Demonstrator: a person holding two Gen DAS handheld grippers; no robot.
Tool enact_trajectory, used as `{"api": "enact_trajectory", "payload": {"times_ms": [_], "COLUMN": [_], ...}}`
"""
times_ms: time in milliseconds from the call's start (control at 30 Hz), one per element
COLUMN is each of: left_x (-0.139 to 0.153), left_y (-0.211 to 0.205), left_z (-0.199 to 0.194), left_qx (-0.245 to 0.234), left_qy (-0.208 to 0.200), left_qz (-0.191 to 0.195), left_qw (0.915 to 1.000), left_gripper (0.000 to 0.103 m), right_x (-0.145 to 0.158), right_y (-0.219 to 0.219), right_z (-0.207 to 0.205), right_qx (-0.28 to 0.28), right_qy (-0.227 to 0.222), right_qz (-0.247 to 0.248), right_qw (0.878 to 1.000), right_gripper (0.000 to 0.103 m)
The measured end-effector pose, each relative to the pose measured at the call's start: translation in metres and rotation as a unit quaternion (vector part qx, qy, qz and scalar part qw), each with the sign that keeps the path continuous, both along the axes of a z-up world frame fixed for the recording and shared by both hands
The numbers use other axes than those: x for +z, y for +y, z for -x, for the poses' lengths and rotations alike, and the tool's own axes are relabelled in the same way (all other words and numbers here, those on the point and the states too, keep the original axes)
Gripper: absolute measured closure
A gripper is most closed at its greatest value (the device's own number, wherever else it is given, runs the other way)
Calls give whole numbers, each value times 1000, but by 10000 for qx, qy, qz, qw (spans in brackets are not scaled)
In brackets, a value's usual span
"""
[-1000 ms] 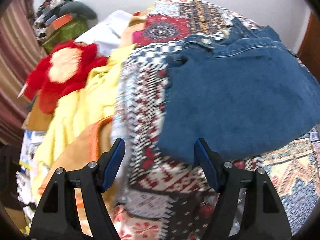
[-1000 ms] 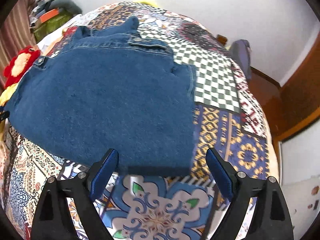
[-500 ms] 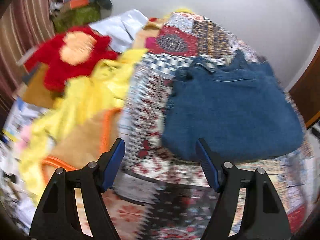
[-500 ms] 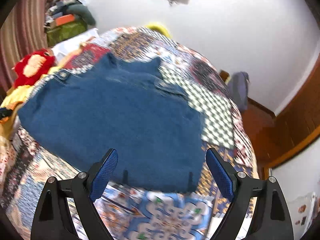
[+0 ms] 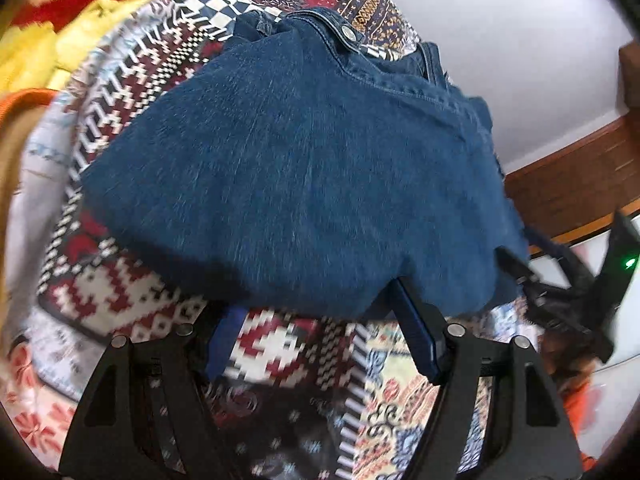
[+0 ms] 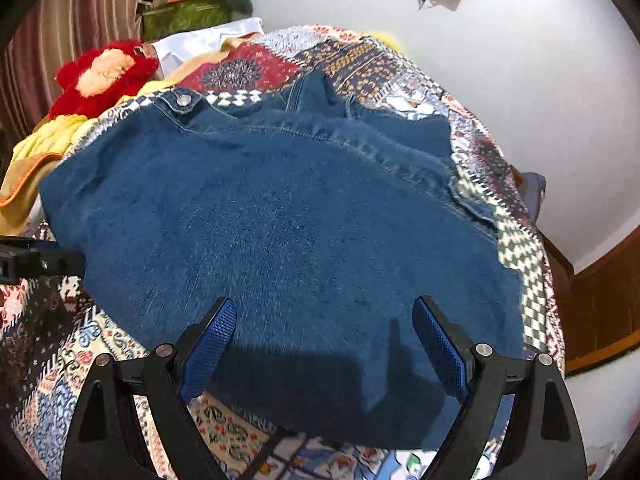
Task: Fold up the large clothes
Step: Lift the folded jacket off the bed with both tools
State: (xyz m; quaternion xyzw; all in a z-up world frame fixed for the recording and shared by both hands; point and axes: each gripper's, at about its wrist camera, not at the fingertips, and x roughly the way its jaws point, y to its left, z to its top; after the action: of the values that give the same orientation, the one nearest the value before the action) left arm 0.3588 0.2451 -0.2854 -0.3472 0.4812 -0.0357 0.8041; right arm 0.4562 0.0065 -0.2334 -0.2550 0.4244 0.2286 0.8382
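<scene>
A folded blue denim garment (image 5: 304, 176) lies flat on a patchwork quilt (image 5: 132, 292); it also shows in the right wrist view (image 6: 288, 232). My left gripper (image 5: 316, 320) is open, low at the garment's near edge, with its fingertips partly under the hem. My right gripper (image 6: 324, 324) is open just above the garment's near part and casts a shadow on it. The right gripper shows at the right edge of the left wrist view (image 5: 580, 280).
A red plush toy (image 6: 104, 76), yellow cloth (image 6: 52, 136) and orange-trimmed cloth (image 6: 20, 188) lie at the quilt's left. A pile of things (image 6: 188, 4) stands by the striped curtain. The quilt (image 6: 520, 248) drops off to a wooden floor at right.
Both grippers have moved back in toward the denim garment and lower. The left one now reaches its near edge; the right one hovers over it. The garment has not moved.
</scene>
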Motion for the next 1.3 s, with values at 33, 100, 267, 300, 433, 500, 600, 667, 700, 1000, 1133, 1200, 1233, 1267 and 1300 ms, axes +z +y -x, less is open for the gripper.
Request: {"api": "enact_trajectory", "payload": {"times_ms": [33,100,267,300,433,500,600,667,700,1000,1133,1200,1233,1267,1300], "left_x": [-2,-10,-18,-18,-14,-10,10,25,32,104,127,132,136,136,137], "left_y": [2,7,16,16,17,18,11,8,6,19,13,9,7,5,0], "left_z": [-3,-10,-25,-27,-32,-28,-23,-19,-18,8,28,33,34,33,32], "left_qx": [3,50,476,569,968,1334,1680,1768,1785,2039,1936,1885,1835,1784,1708], "left_qy": [-37,-97,-266,-279,-230,-272,-459,-607,-659,-1323,-1508,-1539,-1533,-1528,-1521], "left_qz": [148,514,1080,1111,899,642,123,-148,-271,-873,-1388,-1591,-1677,-1749,-1875], "left_qw": [9999,9986,9927,9918,9910,9886,9846,9823,9814,9661,9594,9568,9564,9562,9553], "left_gripper": [31,31,31,31,48,57,73,75,76,78,78,78,78,78,78], "right_x": [-2,-5,-12,-14,-15,-13,-8,0,3,40,27,13,6,-3,-11], "right_y": [0,-2,-15,-17,-23,-21,-20,-21,-22,-15,8,23,29,37,43], "right_z": [-2,-8,-24,-25,-26,-23,-20,-15,-14,-1,0,3,5,6,9], "right_qx": [-1,-35,-275,-320,-385,-349,-304,-265,-249,-18,77,202,252,271,266], "right_qy": [33,170,680,757,882,873,785,631,549,126,445,719,837,926,931], "right_qz": [-28,-190,-750,-850,-1027,-949,-798,-665,-612,-737,-900,-933,-920,-869,-781], "right_qw": [10000,9997,9945,9930,9900,9910,9932,9954,9963,9972,9949,9928,9919,9915,9922], "right_gripper": [14,14,13,13,12,13,13,13,13,13,13,13,13,13,12]}}
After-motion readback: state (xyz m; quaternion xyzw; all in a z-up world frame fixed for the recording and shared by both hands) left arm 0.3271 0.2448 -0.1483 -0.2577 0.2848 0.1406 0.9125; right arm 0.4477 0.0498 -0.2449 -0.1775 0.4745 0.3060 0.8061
